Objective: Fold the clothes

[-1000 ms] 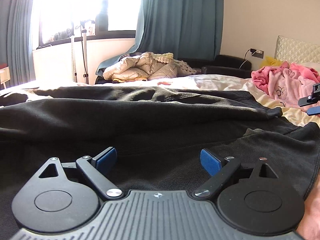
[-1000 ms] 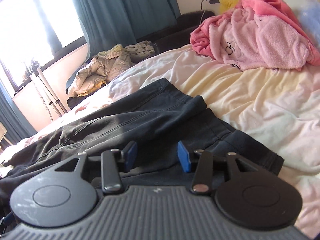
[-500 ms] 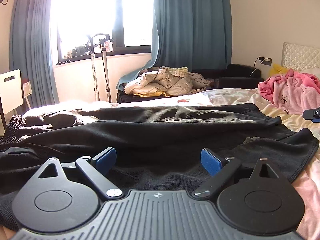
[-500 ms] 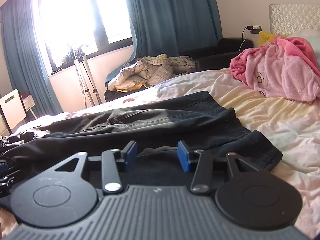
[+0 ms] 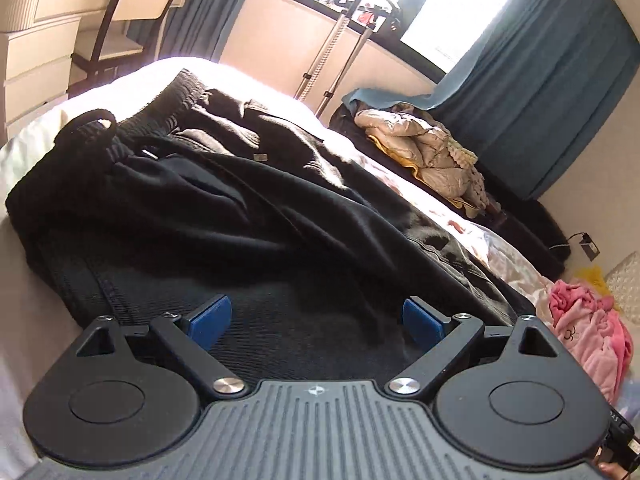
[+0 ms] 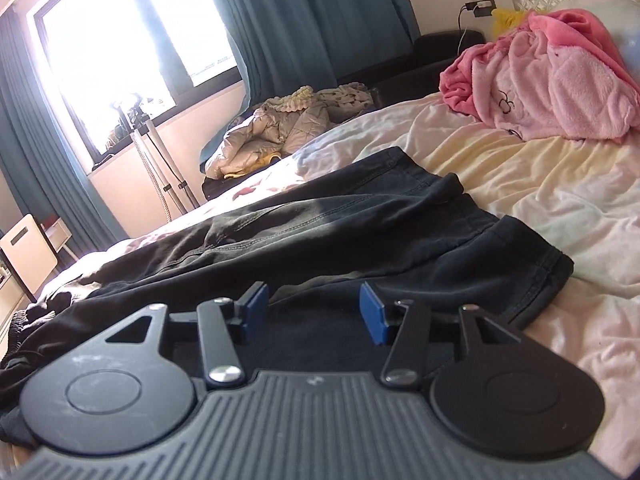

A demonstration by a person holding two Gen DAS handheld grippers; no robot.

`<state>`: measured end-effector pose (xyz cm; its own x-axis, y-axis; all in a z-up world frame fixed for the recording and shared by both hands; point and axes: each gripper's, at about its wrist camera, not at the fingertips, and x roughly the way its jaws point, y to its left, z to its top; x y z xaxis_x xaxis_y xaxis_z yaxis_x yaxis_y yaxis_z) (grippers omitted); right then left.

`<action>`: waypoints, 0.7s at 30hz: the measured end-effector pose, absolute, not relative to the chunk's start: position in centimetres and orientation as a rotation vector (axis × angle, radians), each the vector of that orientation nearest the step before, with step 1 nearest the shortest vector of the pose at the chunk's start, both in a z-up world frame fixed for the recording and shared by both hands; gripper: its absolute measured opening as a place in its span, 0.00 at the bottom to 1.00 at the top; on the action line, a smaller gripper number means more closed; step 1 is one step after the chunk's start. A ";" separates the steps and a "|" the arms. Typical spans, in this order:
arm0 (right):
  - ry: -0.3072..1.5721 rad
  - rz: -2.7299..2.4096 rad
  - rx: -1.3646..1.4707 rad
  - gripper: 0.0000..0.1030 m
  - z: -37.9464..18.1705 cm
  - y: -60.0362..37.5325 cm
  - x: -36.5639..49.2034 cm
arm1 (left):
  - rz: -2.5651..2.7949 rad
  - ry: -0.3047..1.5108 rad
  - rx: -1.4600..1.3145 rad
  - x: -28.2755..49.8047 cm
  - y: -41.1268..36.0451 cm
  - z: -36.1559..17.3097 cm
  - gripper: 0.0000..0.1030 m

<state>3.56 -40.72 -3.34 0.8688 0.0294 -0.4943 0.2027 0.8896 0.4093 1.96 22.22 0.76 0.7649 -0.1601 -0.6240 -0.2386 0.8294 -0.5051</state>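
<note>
- The black trousers (image 5: pixel 280 208) lay spread lengthwise across the bed (image 6: pixel 540 184), their elastic waistband (image 5: pixel 132 128) bunched at the end nearest the white drawers (image 5: pixel 36 40) and chair (image 5: pixel 132 4)
- In the right wrist view the same trousers (image 6: pixel 360 232) ran from the lower left towards the hem (image 6: pixel 548 280), which sat flat on the cream sheet, well apart from the pink fleece garment (image 6: pixel 560 88) heaped near the headboard
- The left gripper (image 5: pixel 316 320) hovered low over the dark cloth near the waist end, tilted to one side; its 2 blue pads (image 5: pixel 210 318) stood wide apart with nothing pinched between them, only trouser fabric lying below the gap
- The right gripper (image 6: pixel 314 312) was over the leg end of the trousers; its jaws were opening, the blue pads (image 6: pixel 372 312) apart, and no fold of cloth was caught between them, though the fabric lay just beneath
- Whether either set of fingertips actually touched the cloth could not be told from these views
- Beyond the bed a beige padded jacket (image 6: pixel 272 132) was piled on a dark sofa (image 6: pixel 436 52) under teal curtains (image 6: pixel 304 12), with a tripod stand (image 6: pixel 152 160) in front of the bright window (image 6: pixel 132 40)
- In the left wrist view the pink garment (image 5: pixel 588 332) showed small at the far right edge, beside a scrap of yellow cloth (image 5: pixel 592 276)
</note>
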 end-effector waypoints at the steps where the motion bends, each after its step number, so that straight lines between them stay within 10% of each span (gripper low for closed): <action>1: 0.523 -0.110 0.501 0.52 -3.7 -41.4 3.9 | 0.065 0.728 -0.651 1.7 23.8 0.6 0.91; 10: 0.499 -0.296 0.895 0.60 -7.0 -48.7 3.0 | 0.276 0.796 -1.182 -0.7 34.5 -4.9 0.90; 21: 0.524 -0.454 1.167 0.68 -12.1 -52.2 2.4 | 0.252 0.875 -1.171 3.3 33.9 -8.5 0.88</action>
<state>2.43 -52.18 -12.14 0.7943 -0.0650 -0.6040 0.5884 0.3296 0.7383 3.30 33.89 -8.53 0.6564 -0.2557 -0.7097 -0.5940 0.4046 -0.6953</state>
